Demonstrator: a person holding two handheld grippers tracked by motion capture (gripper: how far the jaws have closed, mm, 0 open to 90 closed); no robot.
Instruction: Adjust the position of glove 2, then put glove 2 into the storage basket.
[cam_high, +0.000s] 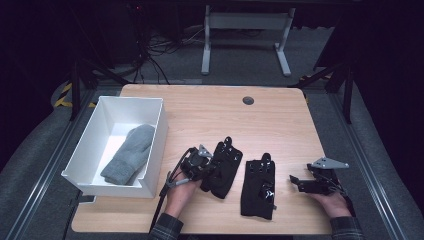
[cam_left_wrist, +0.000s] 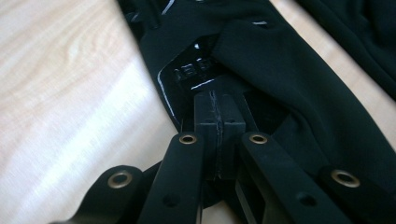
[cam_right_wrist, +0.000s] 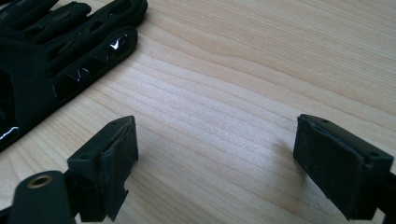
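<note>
Gloves: two black ones lie side by side on the table (cam_high: 210, 112). The left glove (cam_high: 223, 169) is pinched at its cuff edge by the left gripper (cam_high: 202, 167), whose fingers (cam_left_wrist: 208, 121) are pressed together on the fabric. The right glove (cam_high: 258, 187) lies free. The right gripper (cam_high: 300, 184) hovers just beside it, fingers (cam_right_wrist: 112, 158) spread wide, holding nothing. One grey mitten (cam_high: 129, 154), apparently knitted, rests in the one white bin (cam_high: 160, 130).
</note>
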